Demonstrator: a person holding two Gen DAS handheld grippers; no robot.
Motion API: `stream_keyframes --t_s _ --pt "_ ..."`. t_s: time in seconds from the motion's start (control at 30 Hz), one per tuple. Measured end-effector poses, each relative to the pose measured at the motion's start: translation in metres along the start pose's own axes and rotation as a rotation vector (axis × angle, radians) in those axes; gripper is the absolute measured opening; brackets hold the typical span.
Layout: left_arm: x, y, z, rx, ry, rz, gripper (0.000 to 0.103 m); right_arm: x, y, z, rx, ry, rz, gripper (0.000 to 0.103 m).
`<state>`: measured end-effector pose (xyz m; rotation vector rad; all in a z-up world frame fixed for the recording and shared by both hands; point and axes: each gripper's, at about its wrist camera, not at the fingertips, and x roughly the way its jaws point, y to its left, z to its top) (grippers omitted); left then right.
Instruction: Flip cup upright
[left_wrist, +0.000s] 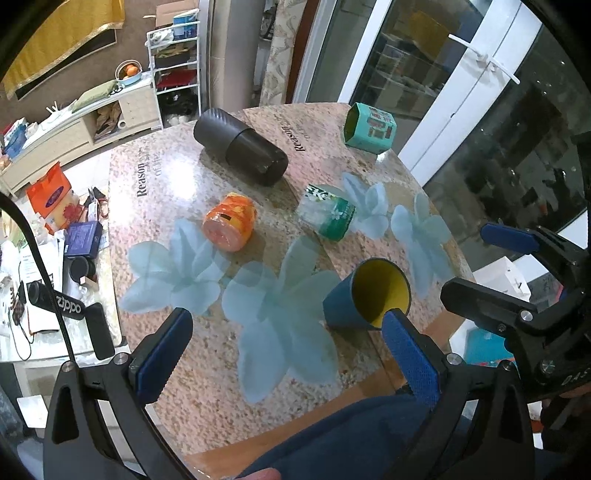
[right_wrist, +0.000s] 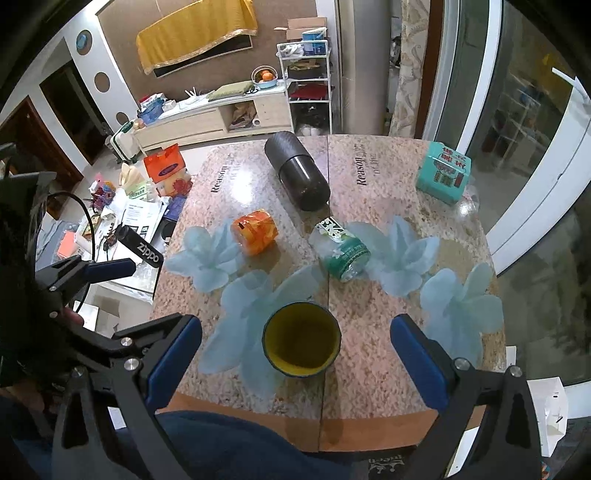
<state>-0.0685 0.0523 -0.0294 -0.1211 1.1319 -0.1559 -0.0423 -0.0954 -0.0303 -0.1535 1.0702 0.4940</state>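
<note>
A dark blue cup (right_wrist: 301, 341) with a yellow inside stands upright near the front edge of the table, its mouth facing up. It also shows in the left wrist view (left_wrist: 369, 295), just beyond my left gripper's right finger. My right gripper (right_wrist: 295, 354) is open, its blue pads either side of the cup and apart from it. My left gripper (left_wrist: 284, 343) is open and empty, to the left of the cup. The right gripper also shows in the left wrist view (left_wrist: 476, 266), open.
On the granite-pattern table (right_wrist: 369, 354) lie a dark cylinder (right_wrist: 297, 175), an orange jar (right_wrist: 255, 230), a green bottle (right_wrist: 341, 249) and a teal box (right_wrist: 443, 171). A cluttered side table (right_wrist: 125, 218) stands to the left. A glass door (right_wrist: 517, 110) is to the right.
</note>
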Motion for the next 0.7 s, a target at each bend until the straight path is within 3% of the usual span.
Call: stream_keyframes --t_s 0.7 --pt "-0.004 0.0047 0.0003 -0.022 -0.013 -0.011 0.103 -0.0049 0.0036 0.0001 0.001 -0.035 0.013 0.102"
